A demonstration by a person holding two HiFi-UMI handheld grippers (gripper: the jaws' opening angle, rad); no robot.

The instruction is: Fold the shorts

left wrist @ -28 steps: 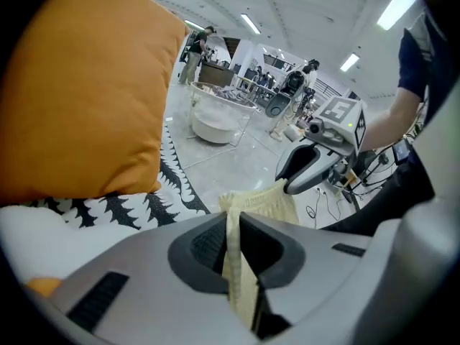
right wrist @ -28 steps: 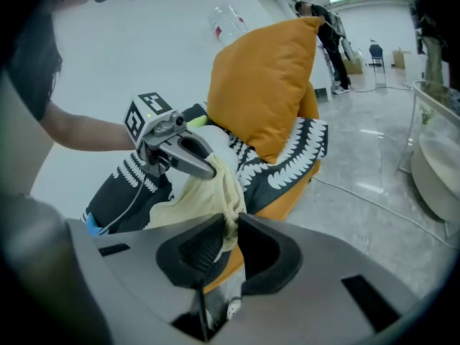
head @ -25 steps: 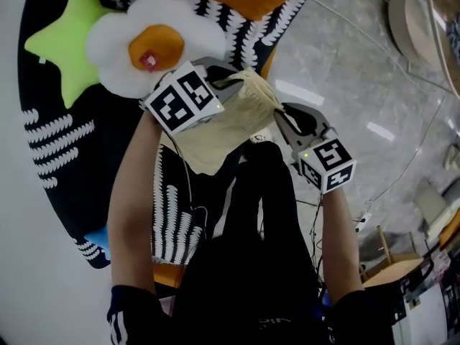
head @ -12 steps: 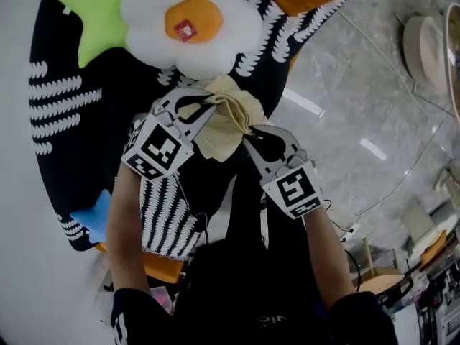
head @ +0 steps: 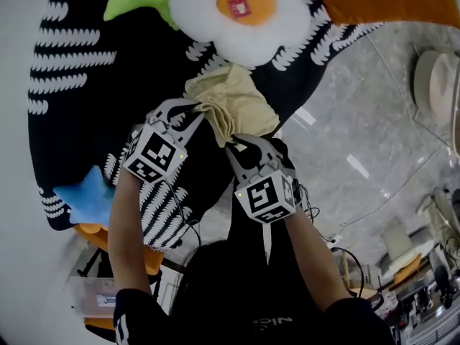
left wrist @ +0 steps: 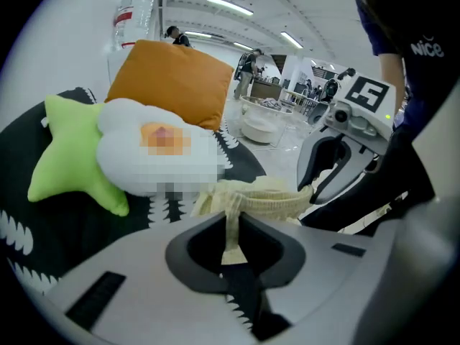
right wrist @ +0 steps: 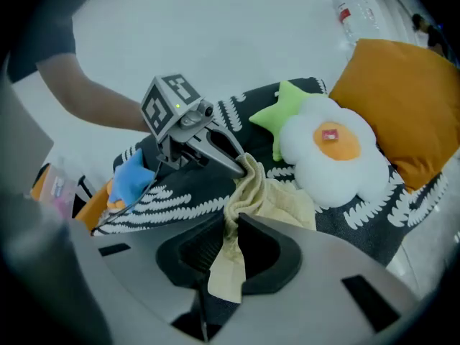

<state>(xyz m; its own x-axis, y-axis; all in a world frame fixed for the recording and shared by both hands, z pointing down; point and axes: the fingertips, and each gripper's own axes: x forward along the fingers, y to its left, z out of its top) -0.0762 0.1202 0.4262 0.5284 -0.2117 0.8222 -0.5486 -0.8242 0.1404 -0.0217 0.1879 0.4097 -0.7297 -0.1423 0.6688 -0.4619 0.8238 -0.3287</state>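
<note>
Shorts, pale yellow soft fabric, hang bunched just beside the white fried-egg plush cushion, left gripper and right gripper each pinching an edge; we should spread them flat before creasing.

I am carrying the shorts away from above my legs and out to the edge of the black patterned cover, just beside the egg cushion. The left tool and the right tool are travelling to the far side with them. Both are rolling as they go, so the right tool is now sitting nearer me than the left. The cloth was hanging as a broad sheet a second ago and is now gathering into a tighter bunch between the two tips. My head camera is following, so a blue star cushion is coming into sight at the left.
</note>
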